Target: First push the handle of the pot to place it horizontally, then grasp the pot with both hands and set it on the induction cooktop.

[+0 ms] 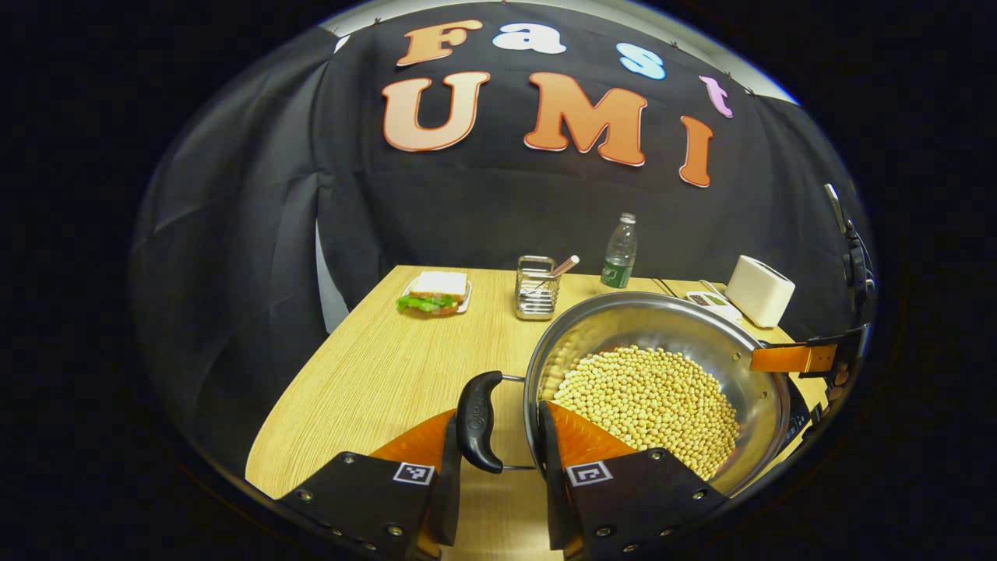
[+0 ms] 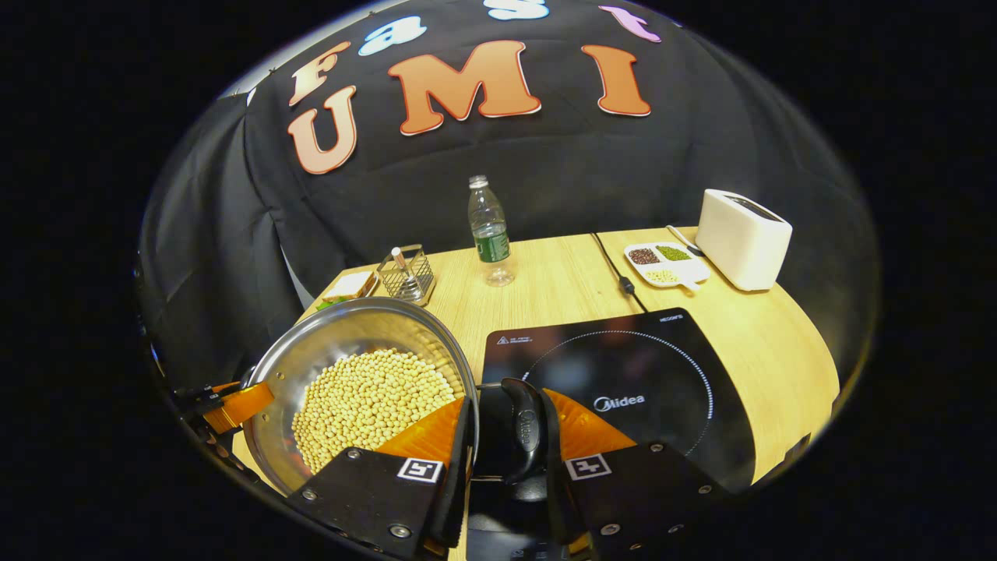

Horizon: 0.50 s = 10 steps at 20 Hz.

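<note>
A steel pot holding soybeans has a black handle on each side. My left gripper is closed over the near handle: one finger presses its outer side and the other sits inside the pot wall. In the right gripper view, my right gripper clamps the opposite handle and the rim of the pot the same way. The pot is just left of the black induction cooktop, its rim over the cooktop's edge. I cannot tell whether the pot is off the table.
On the wooden table stand a sandwich plate, a wire utensil holder, a water bottle, a white toaster and a divided dish of beans. The cooktop's cable runs toward the back.
</note>
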Available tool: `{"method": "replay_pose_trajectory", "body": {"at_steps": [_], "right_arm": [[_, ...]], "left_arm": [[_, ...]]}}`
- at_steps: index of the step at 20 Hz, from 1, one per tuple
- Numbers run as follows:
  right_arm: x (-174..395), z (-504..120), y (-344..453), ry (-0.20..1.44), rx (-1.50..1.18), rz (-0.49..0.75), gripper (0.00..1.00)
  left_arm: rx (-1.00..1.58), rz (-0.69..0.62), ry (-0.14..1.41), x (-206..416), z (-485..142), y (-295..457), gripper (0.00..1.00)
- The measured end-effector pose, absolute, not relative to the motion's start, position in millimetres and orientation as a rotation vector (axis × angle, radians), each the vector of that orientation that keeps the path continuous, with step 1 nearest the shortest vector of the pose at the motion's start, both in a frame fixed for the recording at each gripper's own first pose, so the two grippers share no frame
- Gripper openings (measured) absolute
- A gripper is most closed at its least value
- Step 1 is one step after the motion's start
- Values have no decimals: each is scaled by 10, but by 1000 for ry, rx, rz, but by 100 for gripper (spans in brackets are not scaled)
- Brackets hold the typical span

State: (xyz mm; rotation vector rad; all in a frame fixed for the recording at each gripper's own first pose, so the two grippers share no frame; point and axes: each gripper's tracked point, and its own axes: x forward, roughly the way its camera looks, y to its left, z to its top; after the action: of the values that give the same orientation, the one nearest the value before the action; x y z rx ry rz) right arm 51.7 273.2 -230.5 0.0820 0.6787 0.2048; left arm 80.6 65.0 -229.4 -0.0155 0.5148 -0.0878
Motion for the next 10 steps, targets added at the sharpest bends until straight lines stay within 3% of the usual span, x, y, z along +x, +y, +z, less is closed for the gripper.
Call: {"method": "replay_pose_trajectory", "body": {"at_steps": [10], "right_arm": [[618, -2161, 1792, 667, 107, 140, 43]], "left_arm": [[-30, -171, 533, 873, -2154, -321, 46]]}}
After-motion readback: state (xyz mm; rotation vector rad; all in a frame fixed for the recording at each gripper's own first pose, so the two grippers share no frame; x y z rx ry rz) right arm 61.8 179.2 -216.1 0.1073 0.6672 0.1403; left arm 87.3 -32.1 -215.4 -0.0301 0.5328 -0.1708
